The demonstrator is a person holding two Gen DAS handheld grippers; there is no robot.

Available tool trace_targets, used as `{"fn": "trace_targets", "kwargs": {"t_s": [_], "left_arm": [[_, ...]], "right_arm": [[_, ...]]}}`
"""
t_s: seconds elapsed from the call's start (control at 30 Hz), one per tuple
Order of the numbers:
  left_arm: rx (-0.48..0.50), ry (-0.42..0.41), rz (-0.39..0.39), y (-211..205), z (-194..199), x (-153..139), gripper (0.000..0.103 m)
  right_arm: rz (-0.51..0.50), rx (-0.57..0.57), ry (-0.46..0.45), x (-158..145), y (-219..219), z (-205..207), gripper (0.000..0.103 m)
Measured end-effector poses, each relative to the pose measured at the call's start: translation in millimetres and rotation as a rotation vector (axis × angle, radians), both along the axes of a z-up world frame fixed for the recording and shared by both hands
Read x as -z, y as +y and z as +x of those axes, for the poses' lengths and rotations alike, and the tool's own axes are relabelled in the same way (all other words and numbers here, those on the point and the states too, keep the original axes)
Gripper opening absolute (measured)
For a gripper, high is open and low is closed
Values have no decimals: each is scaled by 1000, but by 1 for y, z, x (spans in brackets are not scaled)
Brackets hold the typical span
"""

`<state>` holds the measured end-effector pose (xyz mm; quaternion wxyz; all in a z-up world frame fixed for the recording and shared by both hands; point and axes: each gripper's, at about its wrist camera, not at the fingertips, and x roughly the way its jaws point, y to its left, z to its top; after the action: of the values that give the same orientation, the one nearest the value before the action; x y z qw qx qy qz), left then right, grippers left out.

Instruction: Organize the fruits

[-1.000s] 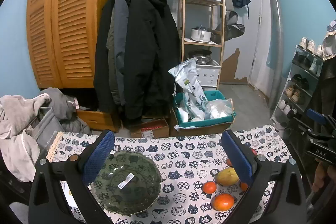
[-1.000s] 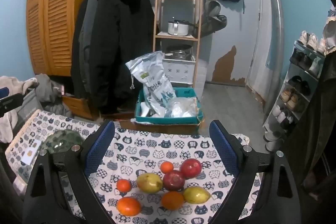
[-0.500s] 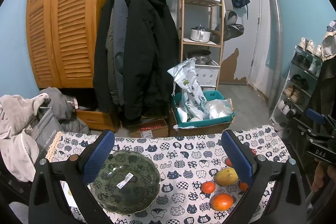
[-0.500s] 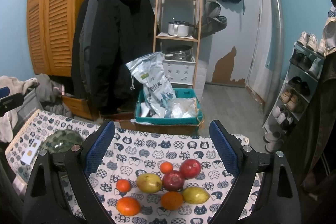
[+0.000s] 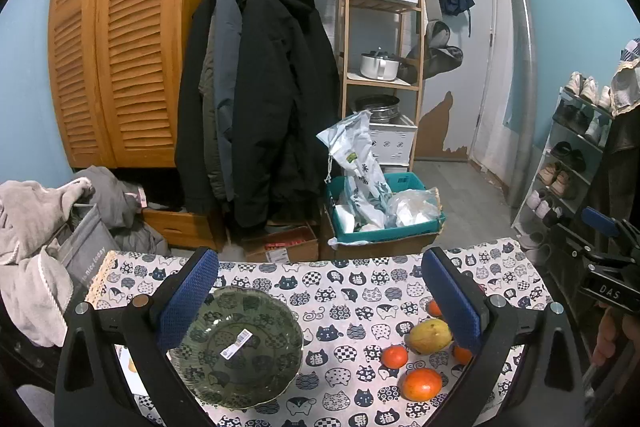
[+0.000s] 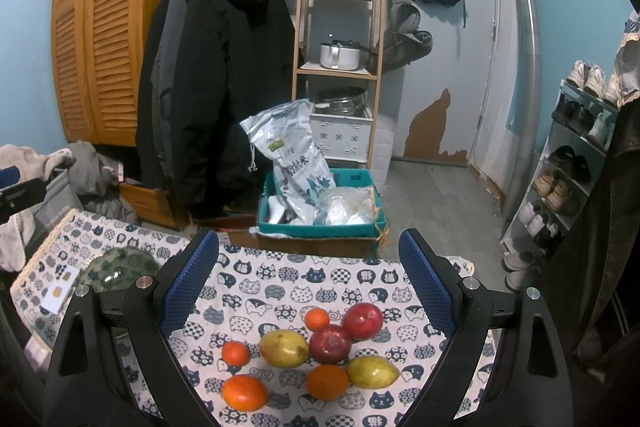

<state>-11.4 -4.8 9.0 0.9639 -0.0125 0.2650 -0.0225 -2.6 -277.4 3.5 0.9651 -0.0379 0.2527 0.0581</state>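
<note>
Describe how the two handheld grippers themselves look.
Both match: the left gripper and right gripper have black, angular frames with triangular cut-outs and silver bolts. Each finger carries a blue, dimpled pad. The left view shows white "DAS" lettering on the right gripper's black body.

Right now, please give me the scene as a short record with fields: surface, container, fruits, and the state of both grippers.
surface: table with cat-print cloth
container: green glass bowl, empty, price sticker inside
fruits: two red apples, two yellow pears, four oranges, all loose on the cloth, none in the bowl
left gripper: open, above the bowl, holding nothing
right gripper: open, above the fruits, holding nothing
</note>
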Motion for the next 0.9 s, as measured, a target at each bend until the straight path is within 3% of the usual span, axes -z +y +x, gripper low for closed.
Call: {"fn": "trace_targets", "kwargs": {"t_s": [0.9], "left_arm": [[-1,2,-3,2,0,1,103]], "right_arm": [[-1,0,-2,0,1,0,90]]}}
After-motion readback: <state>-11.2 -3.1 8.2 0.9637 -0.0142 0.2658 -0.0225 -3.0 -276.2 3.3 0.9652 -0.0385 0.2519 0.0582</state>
